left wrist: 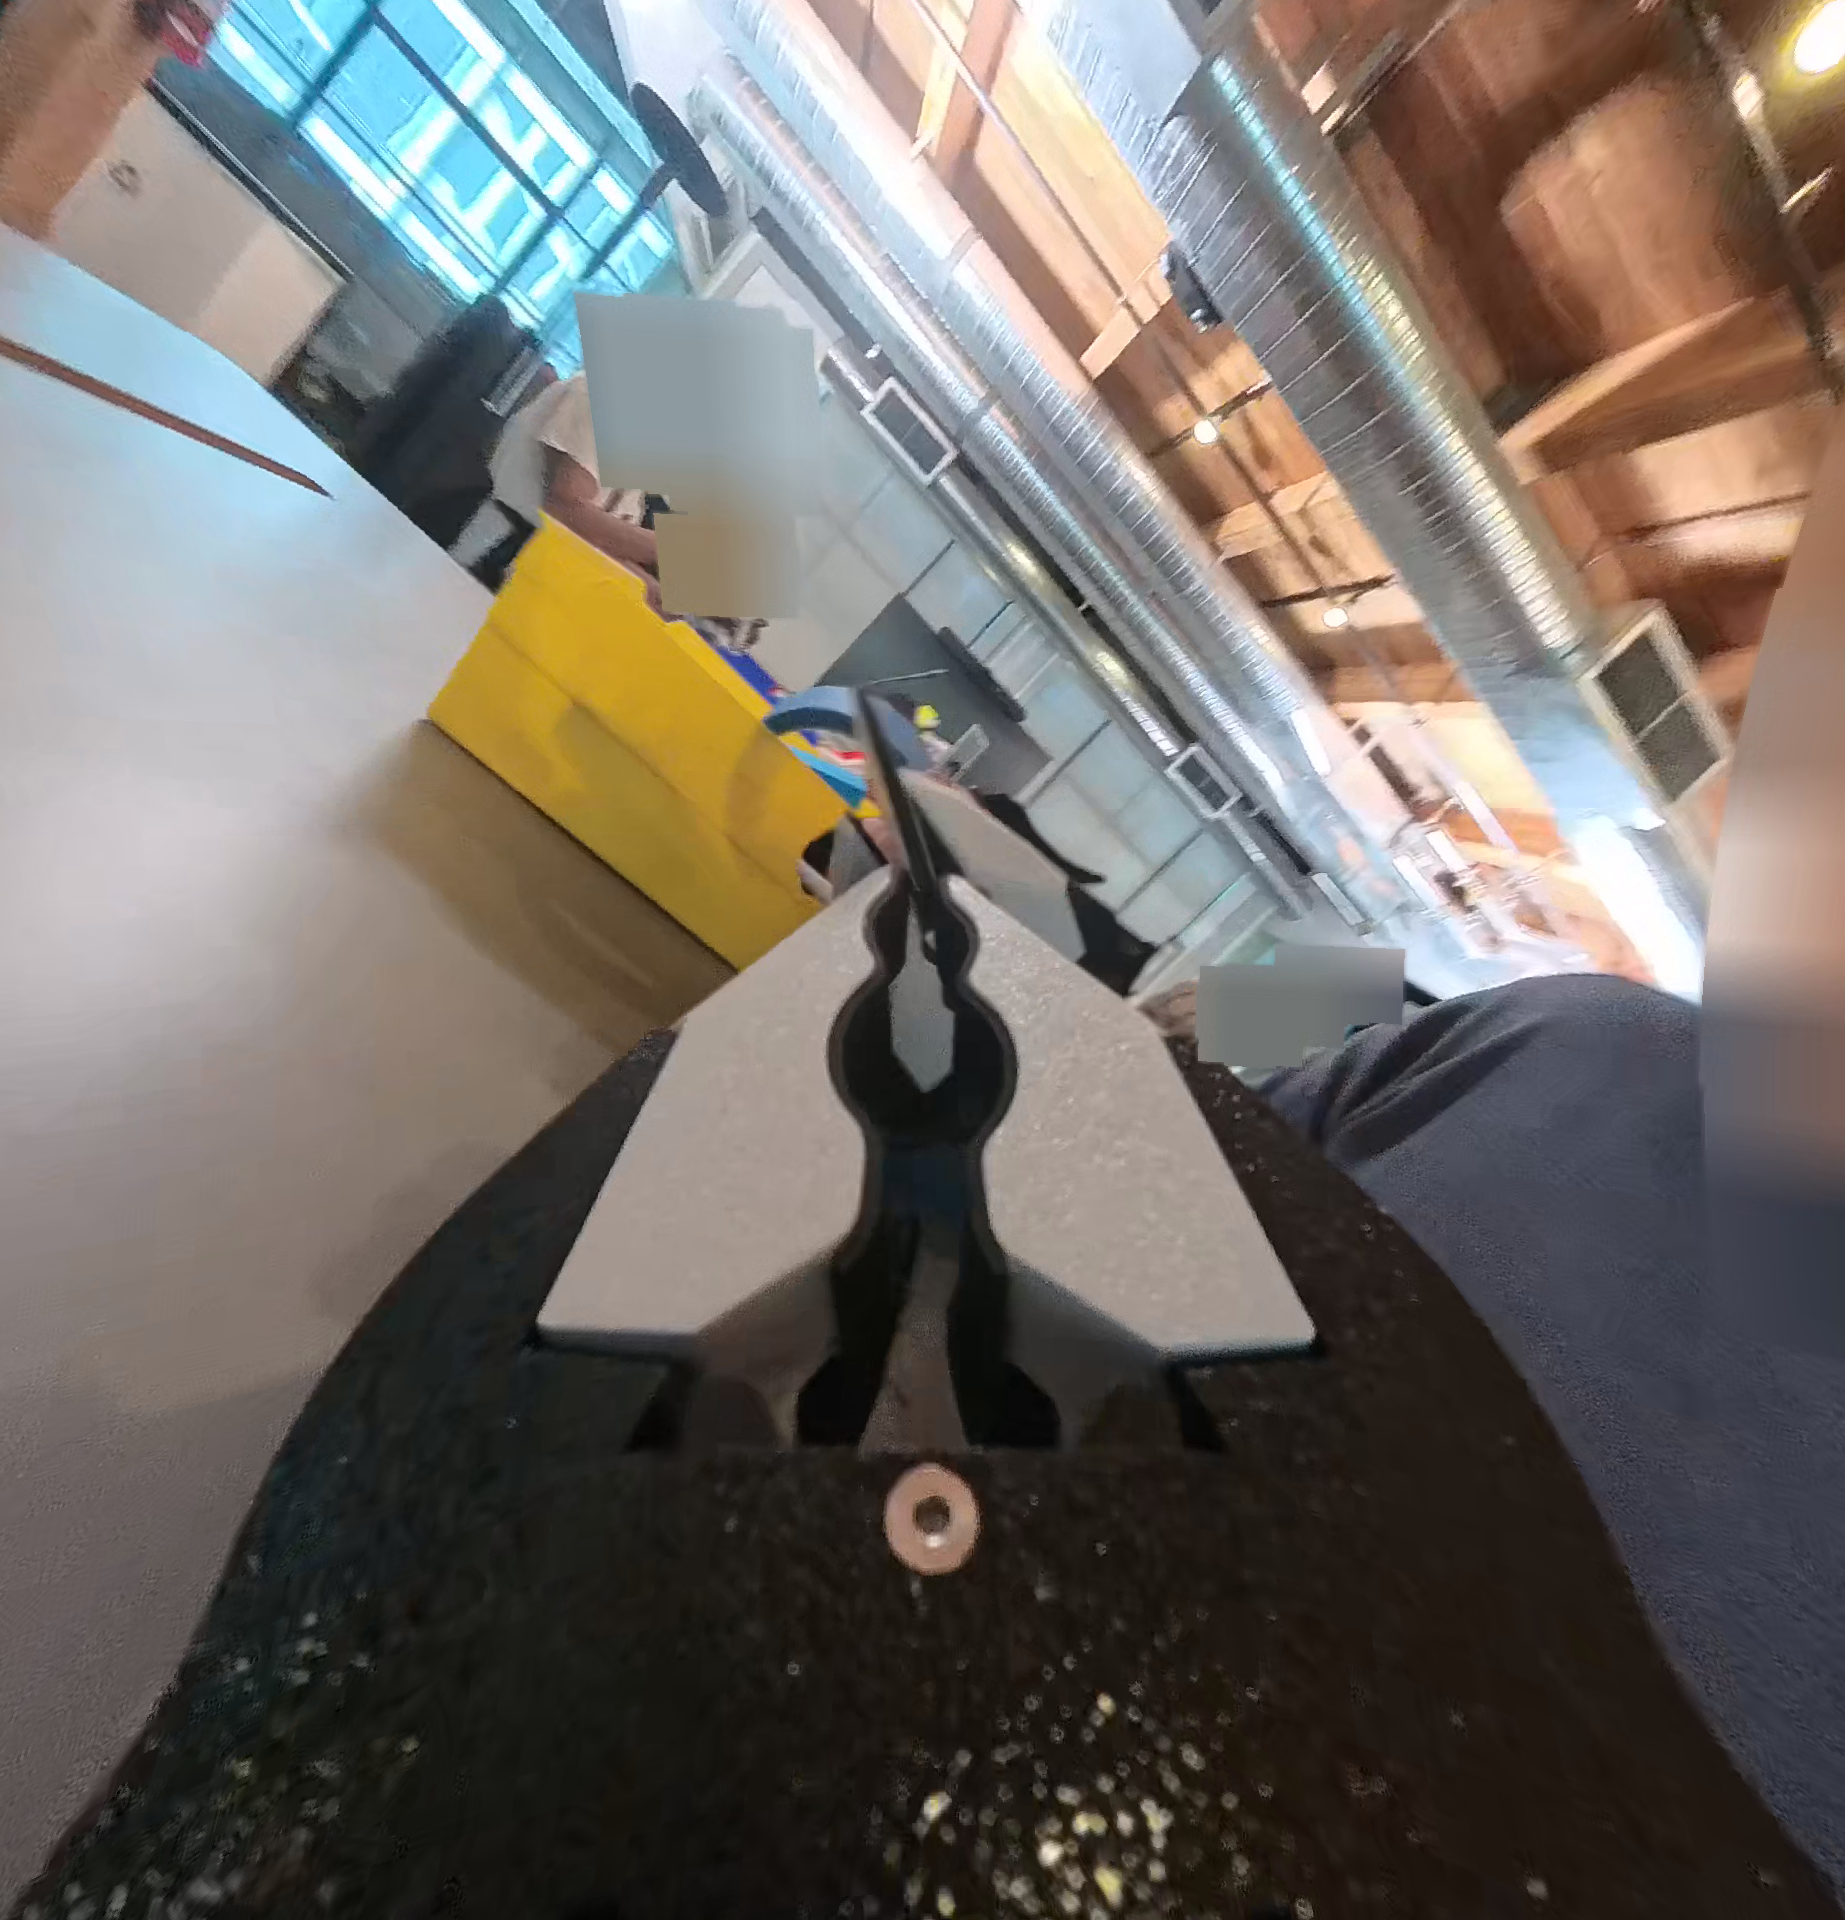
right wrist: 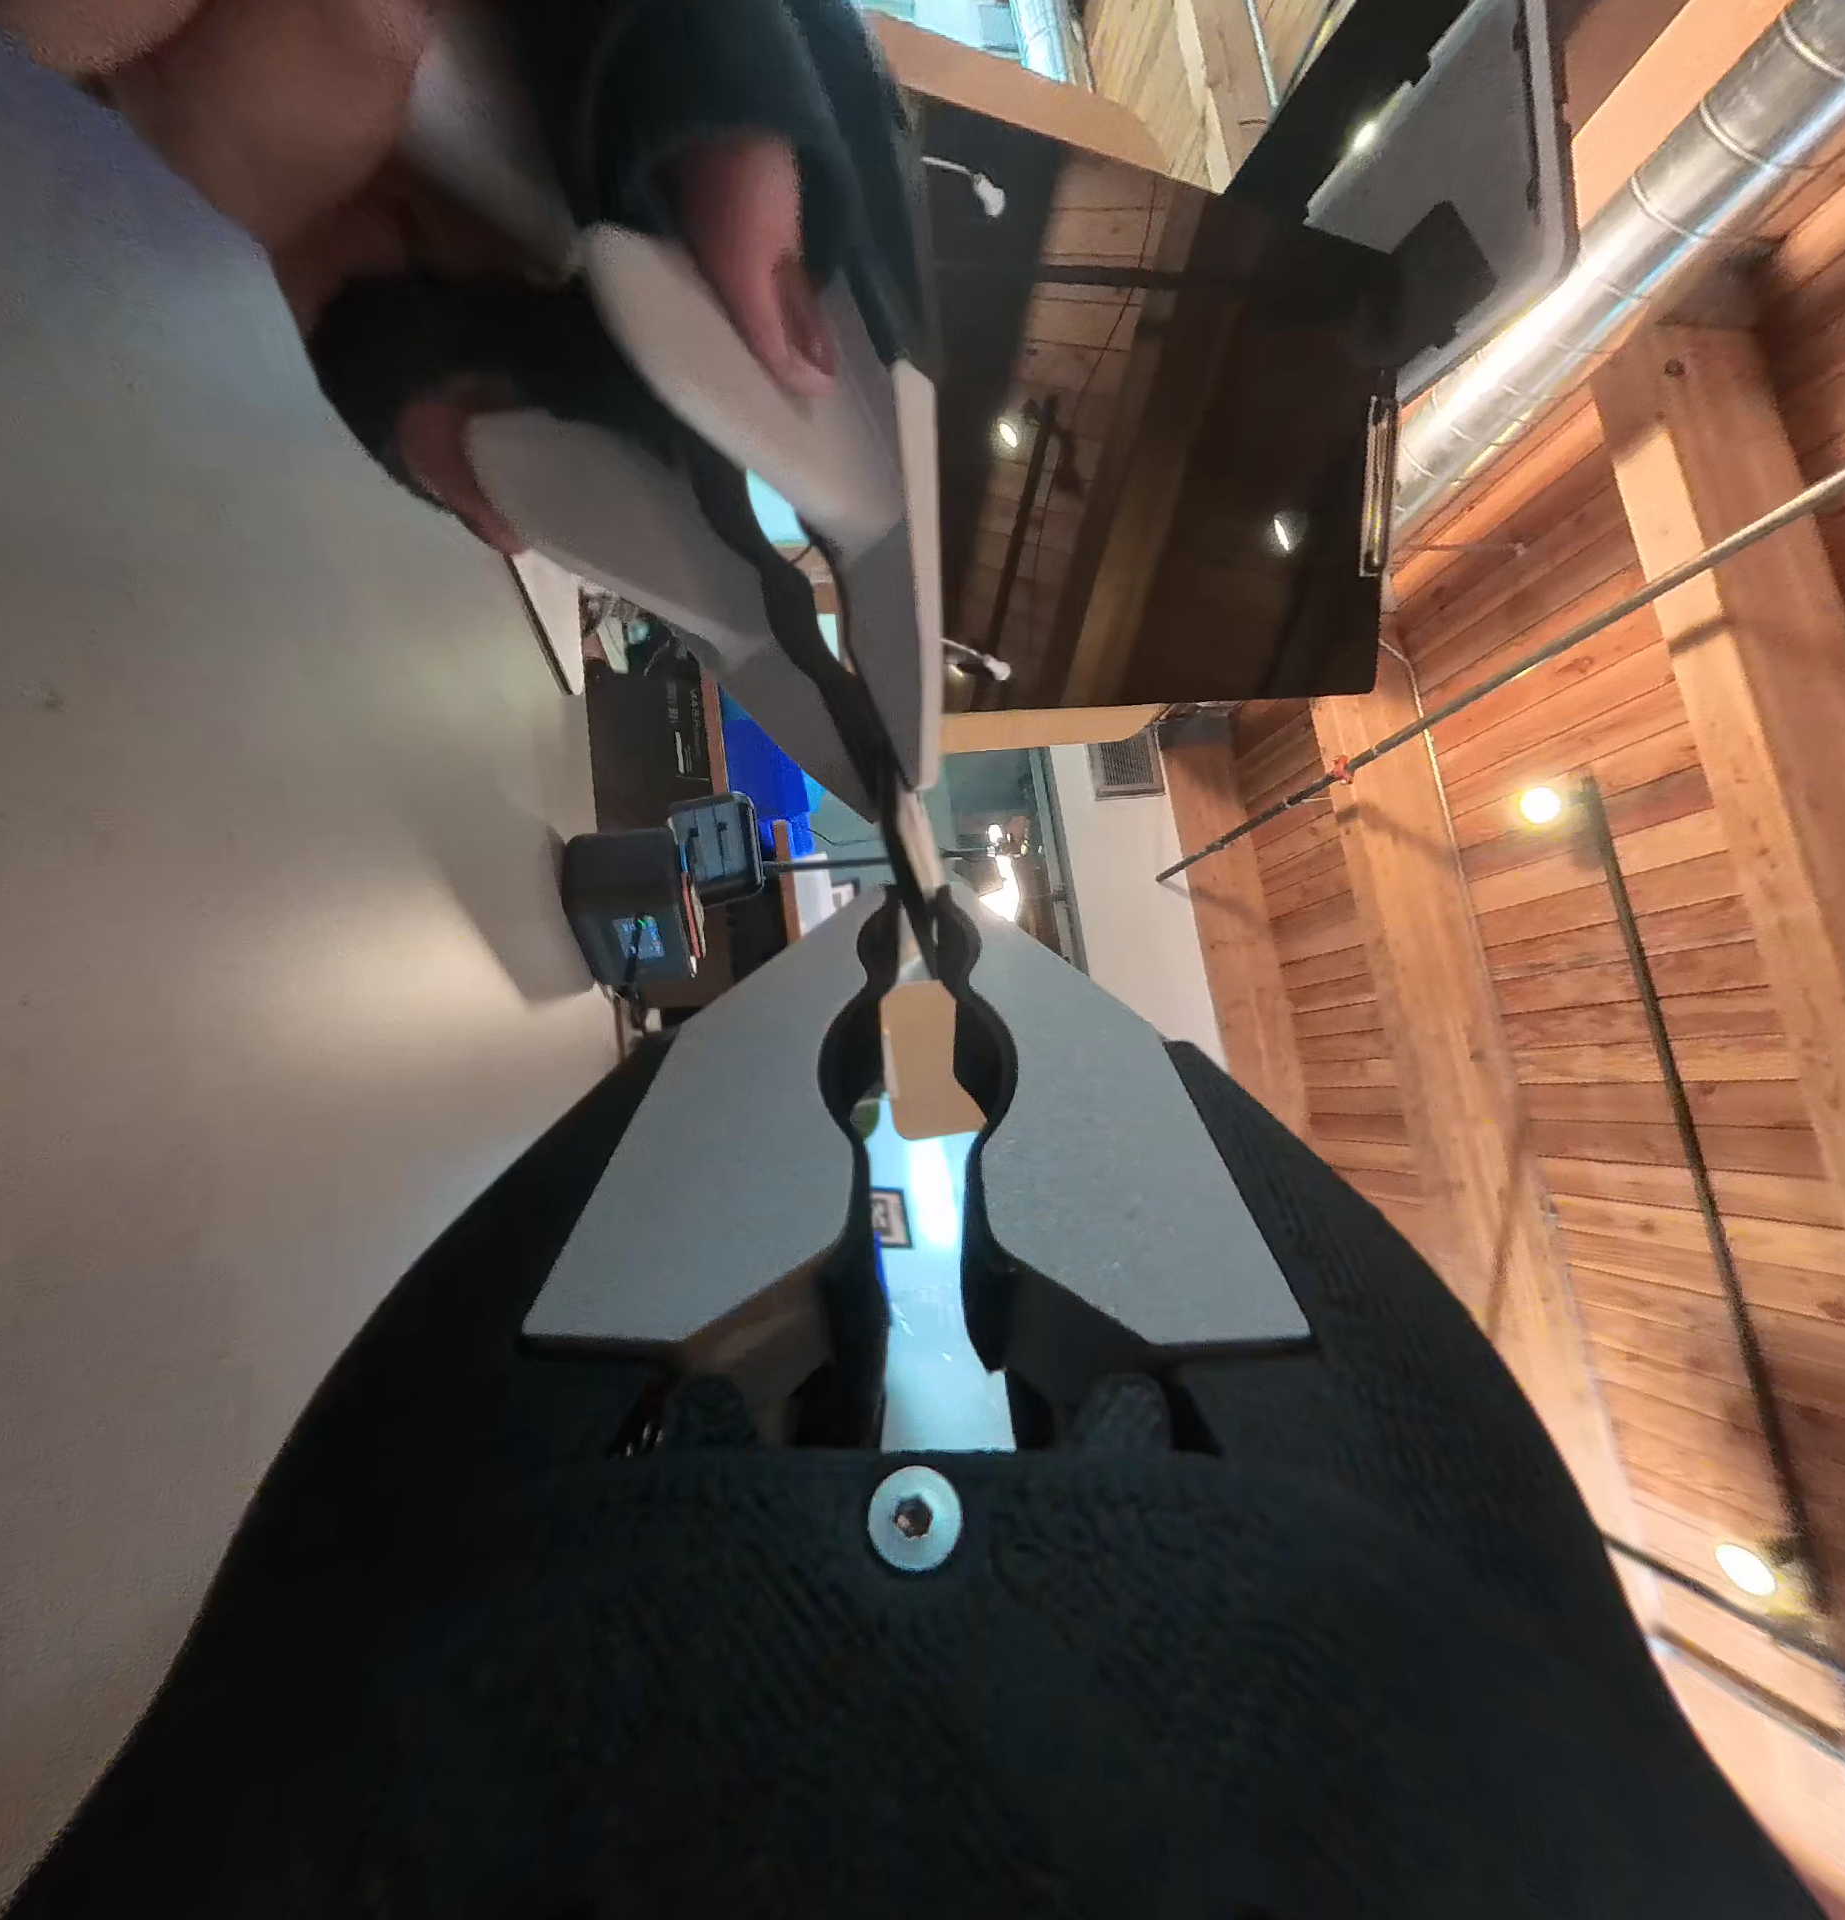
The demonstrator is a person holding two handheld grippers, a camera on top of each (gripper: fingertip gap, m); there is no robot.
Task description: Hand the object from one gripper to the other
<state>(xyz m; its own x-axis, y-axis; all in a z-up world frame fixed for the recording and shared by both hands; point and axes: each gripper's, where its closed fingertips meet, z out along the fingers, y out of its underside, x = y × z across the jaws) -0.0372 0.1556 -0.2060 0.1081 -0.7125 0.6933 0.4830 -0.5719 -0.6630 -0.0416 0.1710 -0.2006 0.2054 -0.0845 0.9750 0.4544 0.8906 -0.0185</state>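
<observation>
The object (right wrist: pixel 913 847) is a thin, flat, dark strip with a pale tag at one end, and both tools have hold of it at once. In the right wrist view the right tool (right wrist: pixel 918 909) is closed on it at the fingertips, while the left tool (right wrist: pixel 897 769) reaches in from 11 o'clock, nose to nose, and pinches the same strip just beyond. The strip's long axis runs from 12 to 6 o'clock, along both tools' fingers. In the left wrist view the left tool (left wrist: pixel 918 883) is clamped on the object (left wrist: pixel 892 779), which pokes out toward 12 o'clock. By my judgement, the coming move turns on one tool letting go while the other grips. Small writing shows on a dark box (right wrist: pixel 660 727) at 10 o'clock and is not repeated here.
</observation>
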